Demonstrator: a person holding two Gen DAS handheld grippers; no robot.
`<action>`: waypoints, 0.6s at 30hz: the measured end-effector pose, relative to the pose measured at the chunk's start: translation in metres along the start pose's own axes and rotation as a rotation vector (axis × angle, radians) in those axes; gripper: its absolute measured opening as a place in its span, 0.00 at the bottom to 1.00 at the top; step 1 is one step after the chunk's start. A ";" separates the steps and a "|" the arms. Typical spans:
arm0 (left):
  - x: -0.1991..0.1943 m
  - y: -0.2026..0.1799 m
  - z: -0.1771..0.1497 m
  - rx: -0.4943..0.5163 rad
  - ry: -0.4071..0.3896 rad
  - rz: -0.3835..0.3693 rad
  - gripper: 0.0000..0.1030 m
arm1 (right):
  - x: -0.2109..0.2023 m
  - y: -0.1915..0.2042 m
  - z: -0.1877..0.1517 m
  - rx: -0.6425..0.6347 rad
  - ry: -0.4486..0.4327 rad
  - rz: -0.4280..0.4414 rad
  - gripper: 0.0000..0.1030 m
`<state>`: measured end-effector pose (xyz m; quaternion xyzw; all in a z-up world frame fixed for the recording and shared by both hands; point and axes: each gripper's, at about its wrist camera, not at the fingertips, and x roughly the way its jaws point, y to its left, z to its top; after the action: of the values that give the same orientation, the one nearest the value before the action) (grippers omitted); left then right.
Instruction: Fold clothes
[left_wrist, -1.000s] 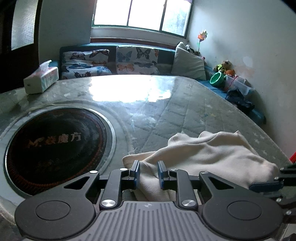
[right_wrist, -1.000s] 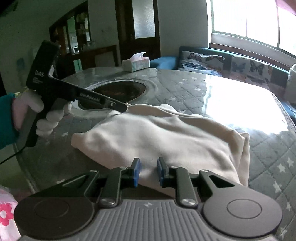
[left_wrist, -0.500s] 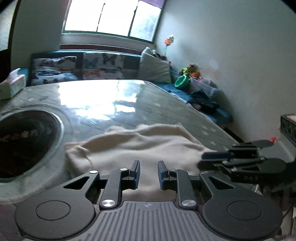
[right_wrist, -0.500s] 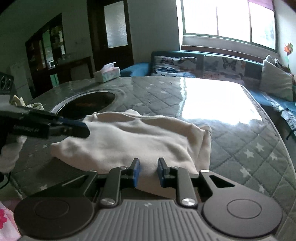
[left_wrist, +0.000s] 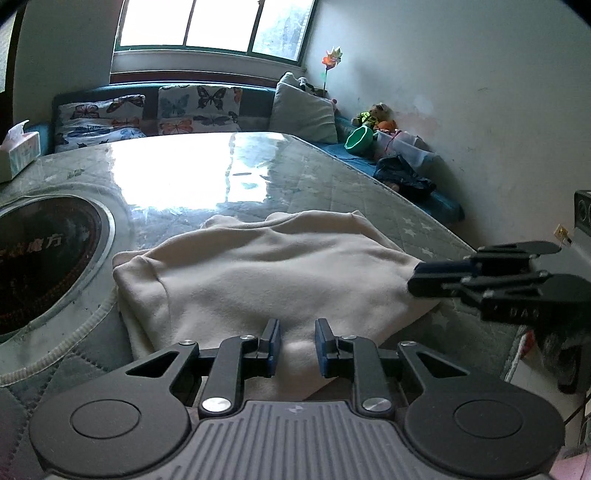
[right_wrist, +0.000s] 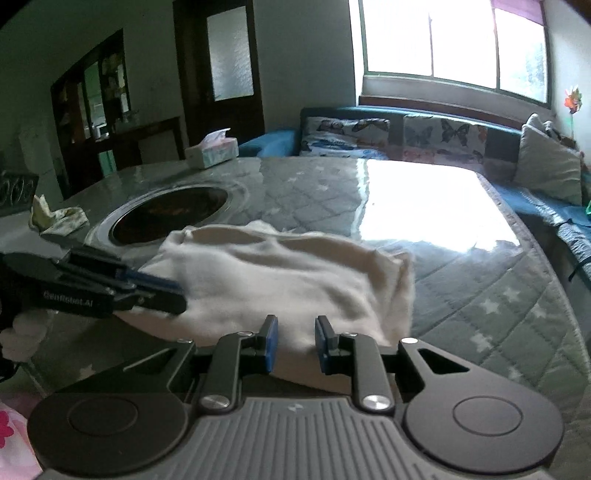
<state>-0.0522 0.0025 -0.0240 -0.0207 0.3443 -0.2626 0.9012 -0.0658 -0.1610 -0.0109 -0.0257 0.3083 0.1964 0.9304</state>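
A cream garment (left_wrist: 266, 273) lies folded on the quilted table; it also shows in the right wrist view (right_wrist: 280, 277). My left gripper (left_wrist: 297, 347) hovers over the garment's near edge, jaws open a little, nothing between them. My right gripper (right_wrist: 295, 345) hovers over the near edge too, jaws open a little and empty. The right gripper also shows in the left wrist view (left_wrist: 417, 280) at the garment's right corner. The left gripper shows in the right wrist view (right_wrist: 177, 295) at the garment's left corner.
A round dark cooktop inset (left_wrist: 40, 254) sits left of the garment. A tissue box (right_wrist: 212, 151) stands at the table's far side. A crumpled cloth (right_wrist: 55, 219) lies at the left. A cushioned bench (left_wrist: 147, 114) runs under the window. The table edge (left_wrist: 461, 240) is to the right.
Both grippers have pulled back toward the near edge of the garment. The left gripper let go of the far left corner and now sits at the near left corner. The garment lies flatter.
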 end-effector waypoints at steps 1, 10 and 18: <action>0.000 0.000 0.000 -0.003 0.000 -0.001 0.22 | 0.000 -0.003 0.000 0.005 0.002 -0.011 0.20; 0.002 0.001 -0.001 -0.019 0.004 -0.004 0.22 | 0.008 -0.016 -0.006 0.049 0.043 -0.001 0.19; 0.002 0.001 -0.002 -0.027 0.003 -0.001 0.22 | 0.023 -0.018 0.016 0.025 0.008 0.005 0.20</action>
<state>-0.0520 0.0027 -0.0266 -0.0326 0.3489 -0.2586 0.9002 -0.0331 -0.1674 -0.0124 -0.0142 0.3146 0.1948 0.9289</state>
